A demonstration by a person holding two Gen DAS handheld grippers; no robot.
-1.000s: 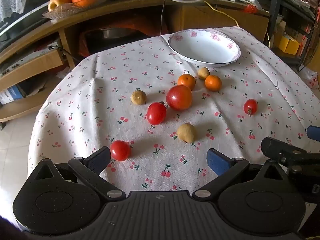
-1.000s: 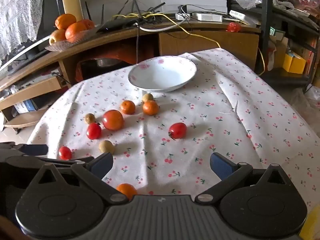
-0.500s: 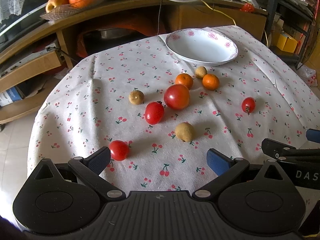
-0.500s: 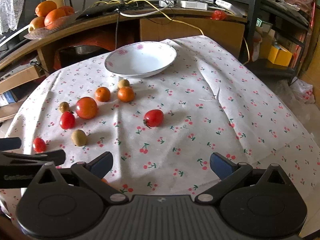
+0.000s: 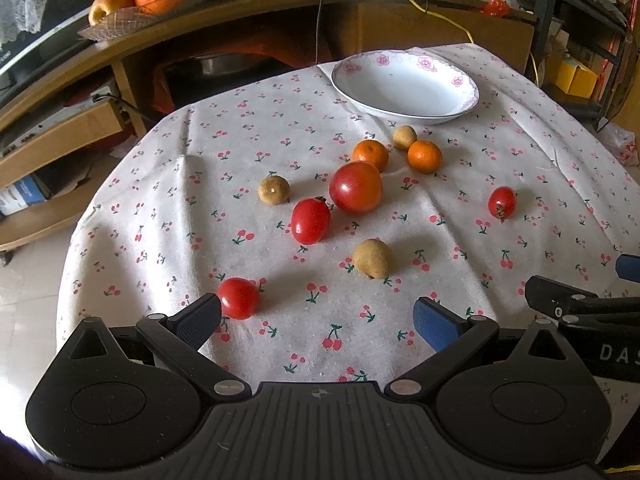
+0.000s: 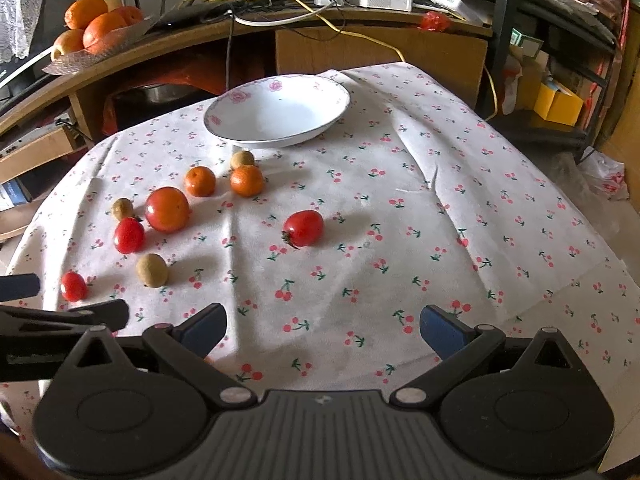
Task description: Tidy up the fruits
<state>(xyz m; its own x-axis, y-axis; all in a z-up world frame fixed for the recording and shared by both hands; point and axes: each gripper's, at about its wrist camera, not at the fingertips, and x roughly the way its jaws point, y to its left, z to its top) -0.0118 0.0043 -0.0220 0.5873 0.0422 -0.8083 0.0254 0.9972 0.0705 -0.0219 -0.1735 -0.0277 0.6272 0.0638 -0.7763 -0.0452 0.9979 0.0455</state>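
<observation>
Fruit on cherry-print cloth (image 5: pixel 280 92): 1 lg tomato (image 5: pixel 355 186), 3 sm tomatoes, 2 oranges, 3 brown fruits, all loose nr white bowl (image 5: pixel 404 88). L gripper (image 5: pixel 316 316) & R gripper (image 6: pixel 322 326): jaws spread, holding nothing.

A matt cherry-print cloth (image 5: pixel 360 320) covers the table; the white bowl (image 5: pixel 404 88) looks glazed, the tomatoes (image 5: pixel 355 186) glossy, the shelf (image 6: pixel 360 36) wooden.

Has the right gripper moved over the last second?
Yes. In the right wrist view the white bowl sat left of centre half a second ago and is nearer centre now, so the right gripper swung left. Jaws open.
</observation>
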